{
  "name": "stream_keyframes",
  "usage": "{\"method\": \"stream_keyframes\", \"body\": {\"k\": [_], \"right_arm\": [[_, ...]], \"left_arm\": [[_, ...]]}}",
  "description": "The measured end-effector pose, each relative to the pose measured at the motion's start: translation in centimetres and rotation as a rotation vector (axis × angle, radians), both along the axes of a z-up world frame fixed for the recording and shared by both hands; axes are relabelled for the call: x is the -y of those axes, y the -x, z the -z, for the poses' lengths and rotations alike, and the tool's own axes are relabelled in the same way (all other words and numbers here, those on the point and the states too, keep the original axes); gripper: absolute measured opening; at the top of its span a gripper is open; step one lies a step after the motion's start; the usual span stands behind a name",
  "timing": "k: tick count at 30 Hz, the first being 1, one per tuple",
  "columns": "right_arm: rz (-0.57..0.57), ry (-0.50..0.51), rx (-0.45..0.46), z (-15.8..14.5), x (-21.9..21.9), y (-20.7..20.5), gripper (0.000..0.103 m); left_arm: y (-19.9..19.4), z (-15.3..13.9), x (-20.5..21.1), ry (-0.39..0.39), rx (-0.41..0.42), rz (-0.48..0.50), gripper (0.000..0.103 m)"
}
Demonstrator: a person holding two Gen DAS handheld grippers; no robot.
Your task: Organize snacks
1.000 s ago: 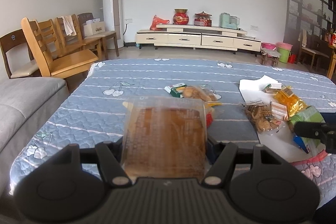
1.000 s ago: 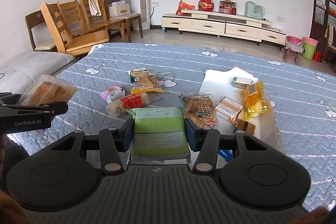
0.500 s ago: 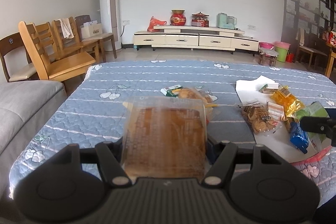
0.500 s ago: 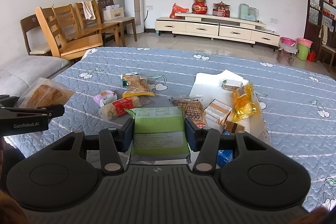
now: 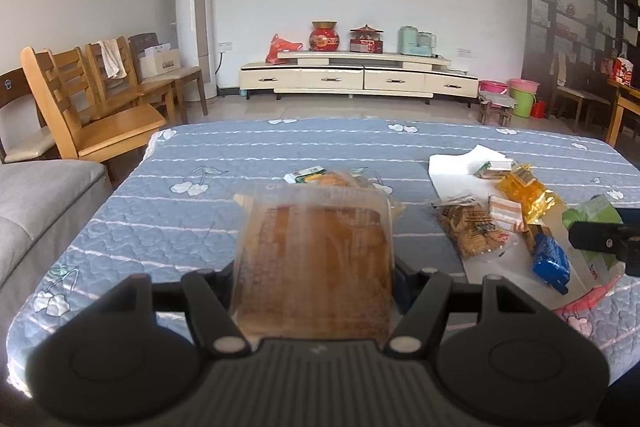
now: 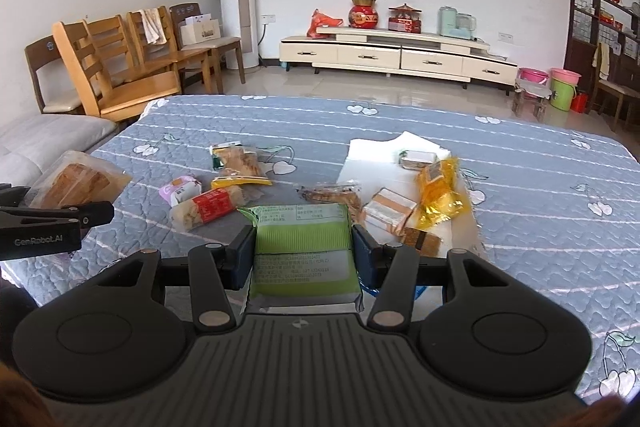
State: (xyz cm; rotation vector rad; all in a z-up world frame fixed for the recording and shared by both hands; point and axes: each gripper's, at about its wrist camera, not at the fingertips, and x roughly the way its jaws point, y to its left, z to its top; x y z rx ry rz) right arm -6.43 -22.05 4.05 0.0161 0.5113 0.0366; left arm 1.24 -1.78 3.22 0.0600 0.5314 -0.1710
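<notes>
Above the near edge of the blue quilted worktop [image 6: 520, 187], my right hand-held gripper [image 6: 304, 251] clamped a green foil snack packet [image 6: 302, 247], my left hand-held gripper [image 5: 316, 267] a clear bag of brown cake slices [image 5: 316, 255]; slick wrappers might slip out.

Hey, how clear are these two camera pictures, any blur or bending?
Left wrist view: the clear bread packet in the left gripper looks soft and blurred, walls bow from the fisheye. Right wrist view: the green packet in the right gripper is sharper, its print too small to read.

Right claw [image 6: 304, 253] grips green packet [image 6: 303, 247]; snacks scattered on quilt [image 6: 540, 211]
</notes>
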Motion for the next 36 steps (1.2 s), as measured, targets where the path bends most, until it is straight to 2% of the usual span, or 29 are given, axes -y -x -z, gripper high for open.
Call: {"method": "stream_keyframes", "body": {"k": [20,36], "right_arm": [[0.175,-0.016,0.034,-0.7,4.9,2.1,0.063],[0.245,-0.030,0.044,-0.3,7.2,1.0,0.063]], "left_arm": [[-0.3,-1.2,6.0,0.000,0.044,0.158,0.068],[-1.7,-1.5,10.5,0.003,0.050,0.252,0.068]]}}
